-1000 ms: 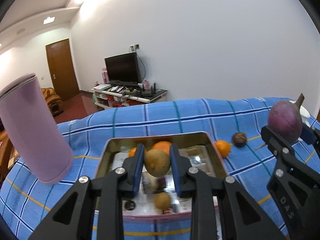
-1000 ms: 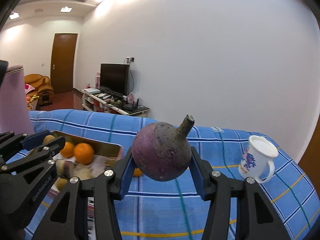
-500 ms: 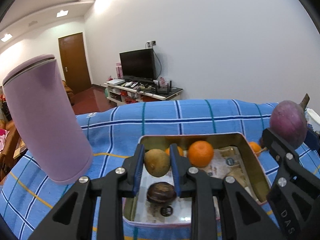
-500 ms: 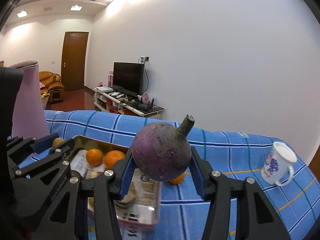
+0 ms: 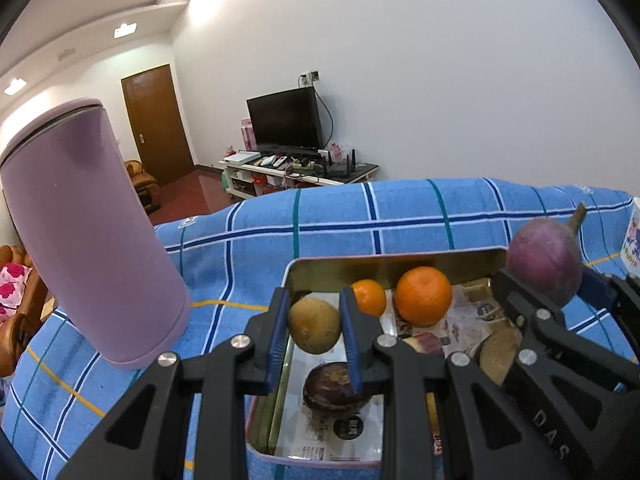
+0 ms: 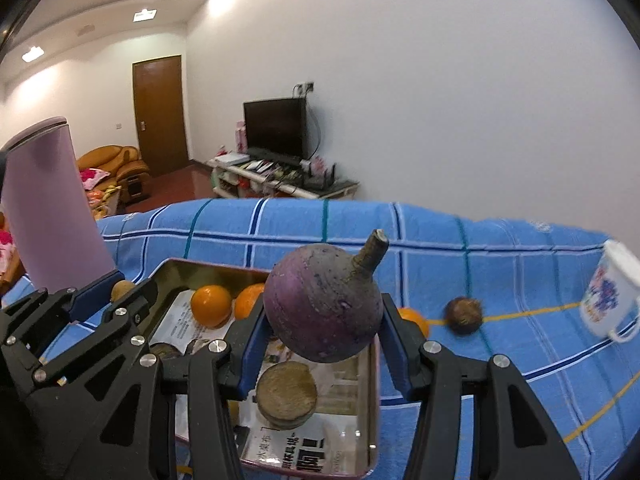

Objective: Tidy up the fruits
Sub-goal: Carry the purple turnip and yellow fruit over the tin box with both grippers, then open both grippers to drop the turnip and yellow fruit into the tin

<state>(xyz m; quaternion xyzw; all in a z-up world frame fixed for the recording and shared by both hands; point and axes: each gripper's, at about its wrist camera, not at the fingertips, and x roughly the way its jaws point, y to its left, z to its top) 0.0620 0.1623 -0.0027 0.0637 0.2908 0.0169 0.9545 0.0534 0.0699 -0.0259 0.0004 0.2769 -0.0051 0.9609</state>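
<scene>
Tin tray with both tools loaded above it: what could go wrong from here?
1. The purple root may land on the brown disc below it.
2. The right tool and left tool hang close together and could collide.
3. The brown fruit may drop onto the dark fruit.

Purple tumbler point(image 5: 92, 236) blocks tin's point(image 5: 320, 270) left, mug point(image 6: 610, 296) far right, cloth point(image 6: 500, 264) between open

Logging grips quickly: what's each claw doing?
Left claw: closed on brown fruit.
Right claw: closed on purple turnip.
</scene>
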